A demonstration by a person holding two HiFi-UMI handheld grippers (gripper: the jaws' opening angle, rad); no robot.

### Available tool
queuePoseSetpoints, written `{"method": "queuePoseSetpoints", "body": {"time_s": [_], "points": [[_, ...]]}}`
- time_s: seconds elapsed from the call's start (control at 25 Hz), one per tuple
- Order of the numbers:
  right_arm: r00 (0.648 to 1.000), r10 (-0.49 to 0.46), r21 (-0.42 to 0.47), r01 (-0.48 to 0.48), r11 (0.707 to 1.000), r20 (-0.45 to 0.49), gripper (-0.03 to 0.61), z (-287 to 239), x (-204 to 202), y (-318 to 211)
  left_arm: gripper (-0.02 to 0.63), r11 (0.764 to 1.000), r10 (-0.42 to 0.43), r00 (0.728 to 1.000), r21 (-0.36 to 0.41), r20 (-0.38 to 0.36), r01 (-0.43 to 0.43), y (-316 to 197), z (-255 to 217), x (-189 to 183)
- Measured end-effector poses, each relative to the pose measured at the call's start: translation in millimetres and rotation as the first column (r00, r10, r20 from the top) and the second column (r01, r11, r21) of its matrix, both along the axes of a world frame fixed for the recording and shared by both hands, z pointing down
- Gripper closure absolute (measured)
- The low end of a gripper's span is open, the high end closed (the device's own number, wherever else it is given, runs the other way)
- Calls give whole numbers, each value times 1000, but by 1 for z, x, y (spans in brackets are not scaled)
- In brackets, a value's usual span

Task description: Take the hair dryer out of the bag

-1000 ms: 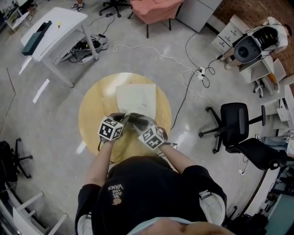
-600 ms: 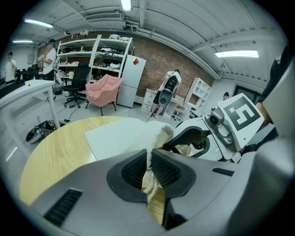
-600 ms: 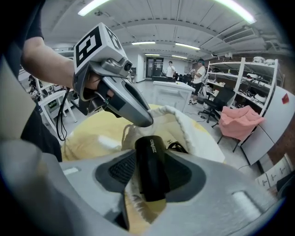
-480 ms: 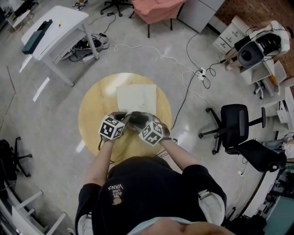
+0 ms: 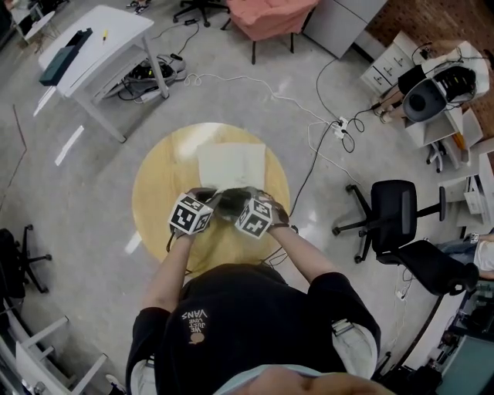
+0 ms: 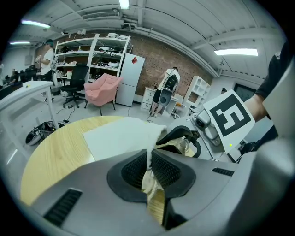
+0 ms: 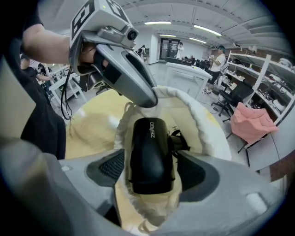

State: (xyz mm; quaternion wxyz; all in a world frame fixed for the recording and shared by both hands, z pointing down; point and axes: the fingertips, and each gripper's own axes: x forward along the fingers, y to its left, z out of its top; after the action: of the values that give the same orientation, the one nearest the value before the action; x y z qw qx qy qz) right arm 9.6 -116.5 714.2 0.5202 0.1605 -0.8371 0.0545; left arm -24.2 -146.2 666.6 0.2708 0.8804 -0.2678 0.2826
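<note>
A white cloth bag [image 5: 231, 163] lies on the round wooden table [image 5: 158, 181]. My left gripper [image 5: 211, 198] is shut on the bag's rim [image 6: 148, 152] and holds its mouth up. In the mouth lies the black hair dryer [image 7: 150, 152], partly sunk in the cloth [image 7: 203, 120]. My right gripper [image 7: 150, 171] points steeply down over it. Its jaws have just been opening and now stand wide on either side of the dryer's body, with small gaps at the pads. In the right gripper view the left gripper [image 7: 148, 99] shows just above the dryer.
A white desk [image 5: 93, 46] stands at the far left and a pink chair [image 5: 270, 15] beyond the table. Cables [image 5: 324, 123] and a black office chair [image 5: 394, 208] are on the floor to the right. The person's body is at the table's near edge.
My right gripper has shifted a little left and down toward the bag's mouth, and its marker cube has turned. The left gripper and the bag have stayed put.
</note>
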Motion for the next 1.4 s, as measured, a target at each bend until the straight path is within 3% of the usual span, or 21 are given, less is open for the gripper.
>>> {"method": "queuePoseSetpoints", "body": {"time_s": [0.36, 0.8, 1.4], "points": [[994, -58, -84, 51, 995, -88, 224, 15, -2, -3, 572, 1000, 22, 998, 6, 52, -23, -2, 5, -3], [984, -82, -151, 59, 987, -156, 224, 36, -8, -6, 572, 1000, 24, 999, -9, 47, -24, -4, 8, -7], [977, -121, -220, 80, 972, -178, 218, 49, -10, -4, 572, 999, 34, 998, -34, 49, -33, 0, 12, -8]]}}
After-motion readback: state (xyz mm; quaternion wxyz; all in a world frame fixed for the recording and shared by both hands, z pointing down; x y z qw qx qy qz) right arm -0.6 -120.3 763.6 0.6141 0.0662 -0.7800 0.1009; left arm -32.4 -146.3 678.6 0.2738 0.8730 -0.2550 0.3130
